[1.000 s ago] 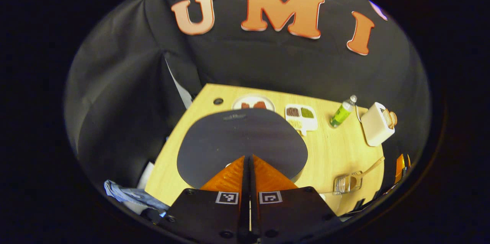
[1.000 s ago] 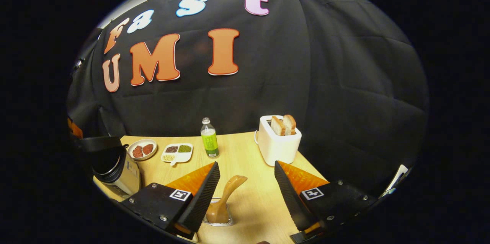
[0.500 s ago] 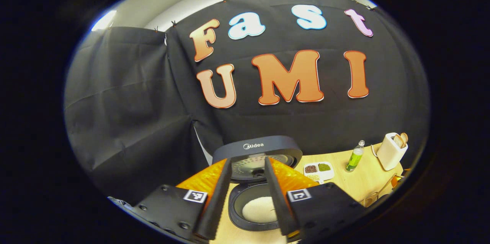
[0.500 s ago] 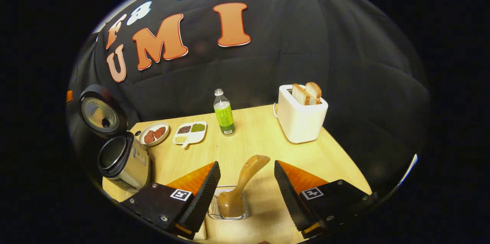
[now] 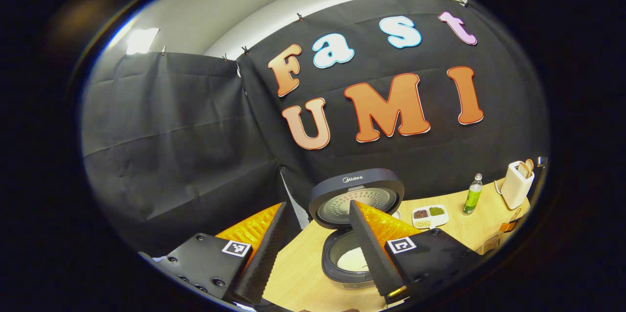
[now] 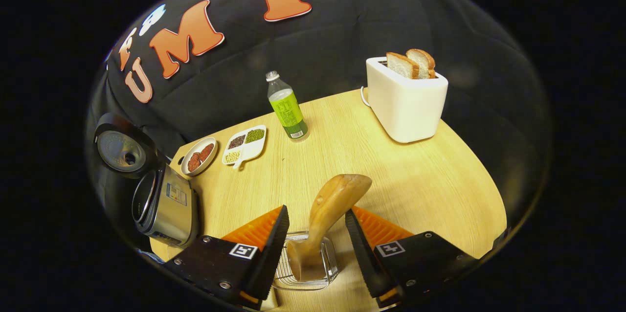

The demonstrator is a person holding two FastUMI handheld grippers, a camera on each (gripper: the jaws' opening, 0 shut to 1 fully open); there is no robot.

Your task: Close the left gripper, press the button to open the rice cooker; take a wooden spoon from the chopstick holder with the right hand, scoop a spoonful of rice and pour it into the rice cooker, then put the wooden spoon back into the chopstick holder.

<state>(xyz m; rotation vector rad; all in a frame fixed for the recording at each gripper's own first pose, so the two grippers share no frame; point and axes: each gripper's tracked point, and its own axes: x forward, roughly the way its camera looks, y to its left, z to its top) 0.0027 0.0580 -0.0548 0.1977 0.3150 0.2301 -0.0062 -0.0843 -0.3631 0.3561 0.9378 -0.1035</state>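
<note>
Reaching for the spoon is the step in hand, by my reading: the cooker stands with its lid up and white rice in the pot, so the button press looks done.

Your right gripper is spread wide, jaws either side of the spoon's handle, gripping nothing. The left finger stands clear of the handle; the right one is just beside it, and contact I cannot tell. The spoon leans up and right out of the wire holder, which sits near the table's front edge, between the fingers' bases.

Your left gripper is also parted and empty, hanging near the cooker at the table's left end.

Next move: centre the handle between the fingers, close on it above the holder's rim, then lift straight up along its lean so the holder does not tip or drag.

Bottle, toaster and dishes stand far back, well apart from the work.
</note>
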